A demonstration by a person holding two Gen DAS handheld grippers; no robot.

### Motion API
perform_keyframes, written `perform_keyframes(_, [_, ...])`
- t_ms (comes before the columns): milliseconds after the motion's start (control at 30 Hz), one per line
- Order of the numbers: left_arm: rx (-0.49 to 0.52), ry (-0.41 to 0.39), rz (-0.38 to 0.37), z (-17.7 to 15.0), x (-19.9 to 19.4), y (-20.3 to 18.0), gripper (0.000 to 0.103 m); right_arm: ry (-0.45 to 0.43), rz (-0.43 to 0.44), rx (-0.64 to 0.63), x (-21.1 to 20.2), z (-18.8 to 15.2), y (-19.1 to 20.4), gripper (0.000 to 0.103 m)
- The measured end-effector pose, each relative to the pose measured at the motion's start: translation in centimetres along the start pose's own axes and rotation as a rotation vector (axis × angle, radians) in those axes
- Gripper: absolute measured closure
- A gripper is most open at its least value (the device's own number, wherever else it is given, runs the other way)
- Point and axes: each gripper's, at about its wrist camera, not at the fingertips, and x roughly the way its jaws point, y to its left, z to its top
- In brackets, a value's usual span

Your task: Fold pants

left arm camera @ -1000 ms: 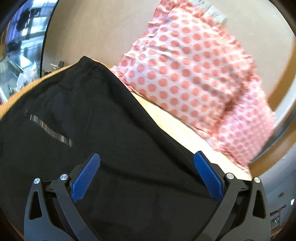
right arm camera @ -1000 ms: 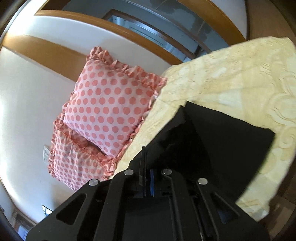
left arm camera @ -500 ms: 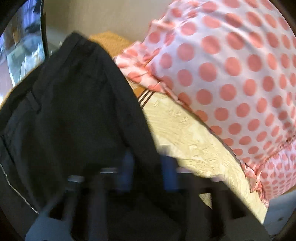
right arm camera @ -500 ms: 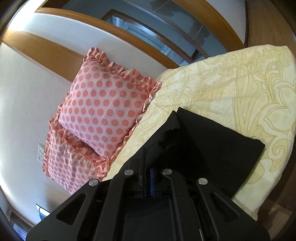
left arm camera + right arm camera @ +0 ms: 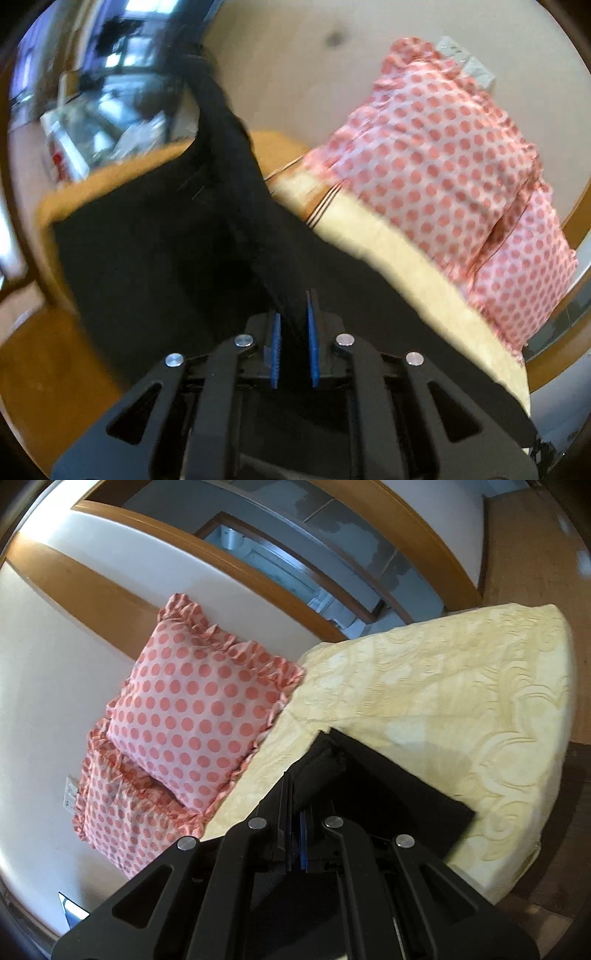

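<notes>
My left claw (image 5: 293, 325) is pinched on a thick ridge of the black pants (image 5: 155, 258), its ribbed blue pads (image 5: 309, 343) pressed against the cloth from both sides. From the grip the fabric rises ahead as a dark, rope-like fold, with a flat matte panel spreading to the left. To the right of that claw lies a cream quilt (image 5: 399, 254), and beyond it two frilled pink pillows (image 5: 443, 147) with coral dots.

My right claw (image 5: 301, 834) is clamped on a rolled, soft corner of the pants (image 5: 388, 794); the rest lies as a flat black slab ahead and to the right on the embossed, swirl-patterned quilt (image 5: 461, 686). The pillows (image 5: 192, 716) lean against the white wall (image 5: 44, 672) to the left.
</notes>
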Motion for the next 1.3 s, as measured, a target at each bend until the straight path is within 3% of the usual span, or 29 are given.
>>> perform_keyframes(133, [-0.106,0.036,-0.003,-3.5,0.1,2.6,0.089,0.028,-0.033,0.018,0.4,-0.3,-0.8,0.1])
perform_keyframes(233, [-0.112,0.035,0.0,-3.9,0.0,3.2,0.086,0.053,-0.043,0.031,0.5,-0.2,-1.2,0.1])
perform_keyframes(333, [-0.087,0.022,0.007,-3.8,-0.4,2.8,0.076,0.02,0.026,0.057,-1.2,0.3,-1.1,0.1])
perform_keyframes(467, [-0.086,0.029,-0.002,-4.1,-0.5,3.0,0.07,0.077,-0.102,0.046,-0.4,0.0,-1.8,0.1])
perform_keyframes(633, [-0.091,0.034,-0.019,-4.1,-0.7,3.4,0.072,0.089,-0.104,0.096,-0.8,-0.9,-3.5,0.1])
perform_keyframes(700, [-0.081,0.032,-0.016,-4.1,-0.7,3.5,0.079,0.092,-0.113,0.091,-0.9,-1.0,-3.4,0.1])
perform_keyframes(867, [-0.065,0.034,-0.027,-4.5,-0.9,3.7,0.087,0.098,-0.114,0.083,-0.8,-0.7,-3.0,0.1])
perform_keyframes(1033, [-0.016,0.014,-0.019,-5.1,-2.5,3.6,0.088,0.08,-0.113,0.042,-1.8,-0.4,-2.2,0.1])
perform_keyframes(1300, [-0.032,0.035,-0.033,-5.7,-2.2,4.5,0.088,0.114,-0.118,0.12,-1.3,-0.9,-4.3,0.1])
